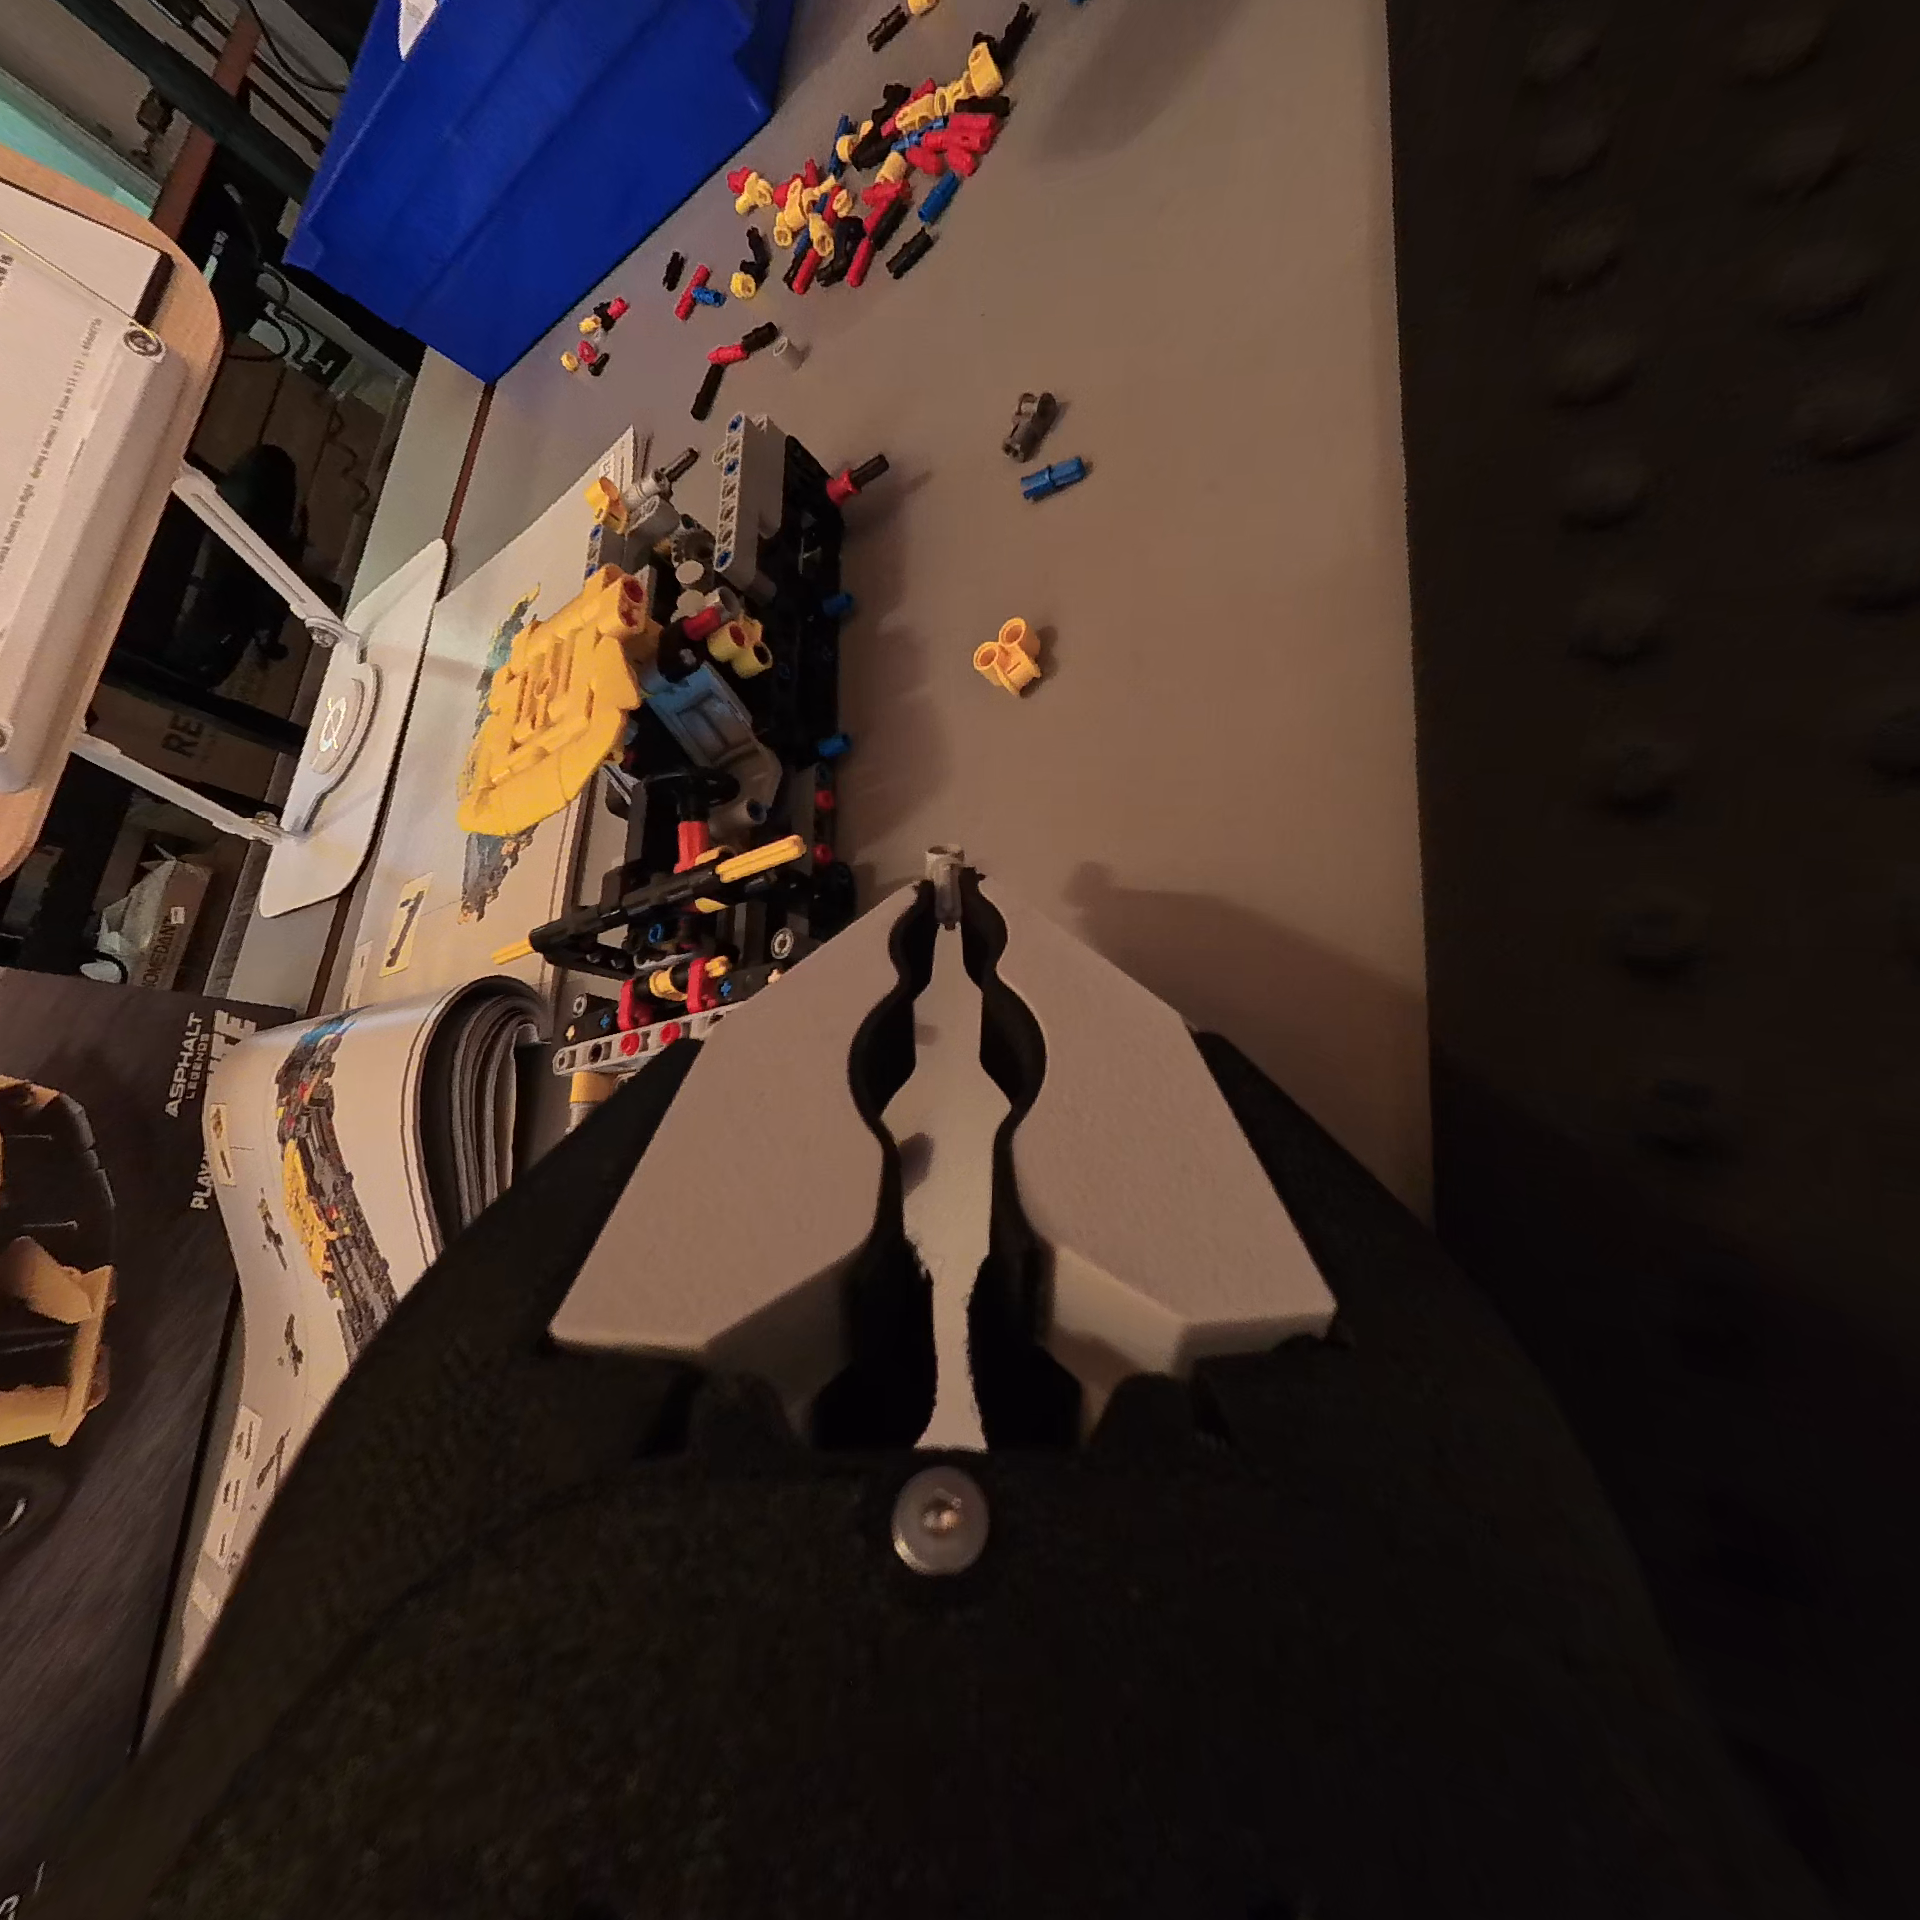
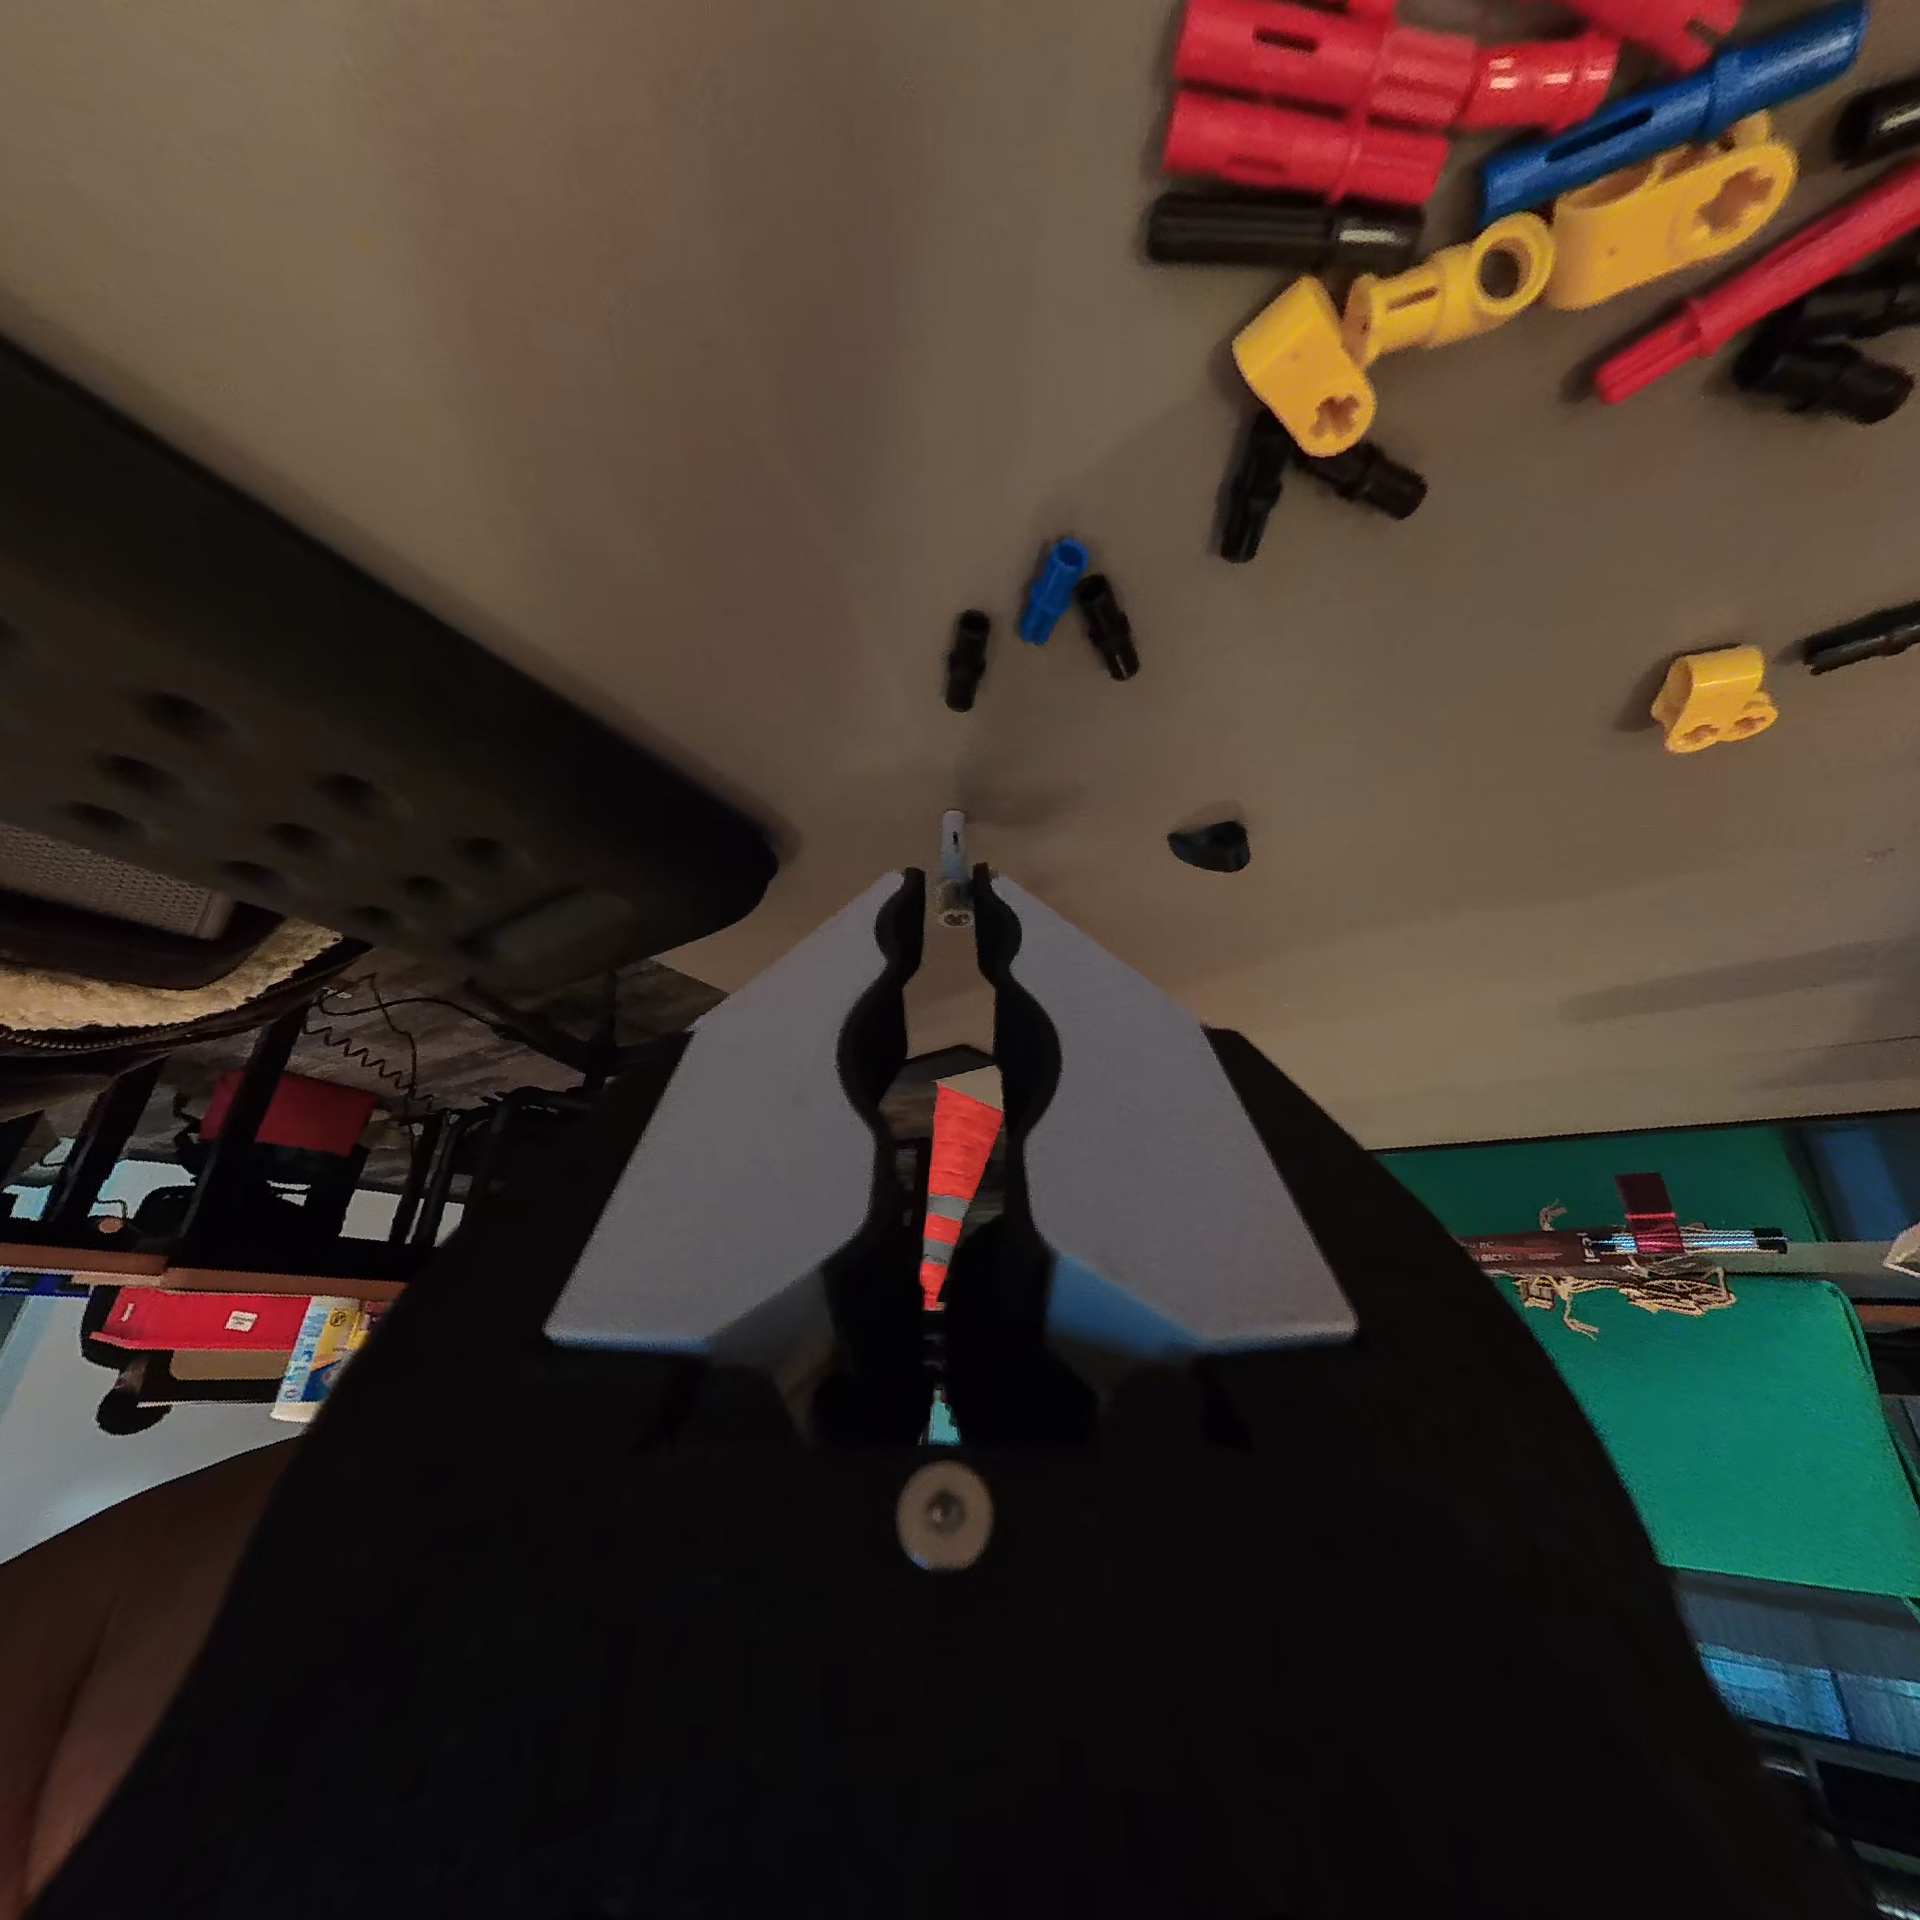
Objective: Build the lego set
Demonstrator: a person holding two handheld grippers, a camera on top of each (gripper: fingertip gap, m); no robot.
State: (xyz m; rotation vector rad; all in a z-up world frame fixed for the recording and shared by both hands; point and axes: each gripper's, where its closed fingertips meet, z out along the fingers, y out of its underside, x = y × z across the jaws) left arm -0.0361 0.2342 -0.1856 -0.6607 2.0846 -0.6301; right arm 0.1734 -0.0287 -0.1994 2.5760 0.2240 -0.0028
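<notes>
My left gripper (image 1: 947, 896) is shut on a small light grey pin (image 1: 945, 871) and holds it over the grey table, just right of the partly built model (image 1: 717, 748), which is black, yellow and light blue. My right gripper (image 2: 951, 896) is shut on a small grey pin (image 2: 953, 852) that sticks out past its tips, above the table. Loose black pins (image 2: 966, 660) and a blue pin (image 2: 1051, 588) lie just beyond it. A heap of red, yellow, blue and black connectors (image 2: 1507, 177) lies farther right; the same pile (image 1: 883, 177) shows in the left wrist view.
A yellow connector (image 1: 1008, 655), a blue pin (image 1: 1052, 479) and a dark grey piece (image 1: 1029, 424) lie loose on the table. An open instruction booklet (image 1: 343, 1153) and the set's box (image 1: 94, 1247) lie to the left. A blue bin (image 1: 540, 156) stands at the back. A black studded seat (image 2: 343, 769) is beside the table. My hands' fingertips stand some 35 cm from each other. Measured from the fingertips, the yellow connector (image 1: 1008, 655) is 7 cm or so from the left gripper and 25 cm from the right.
</notes>
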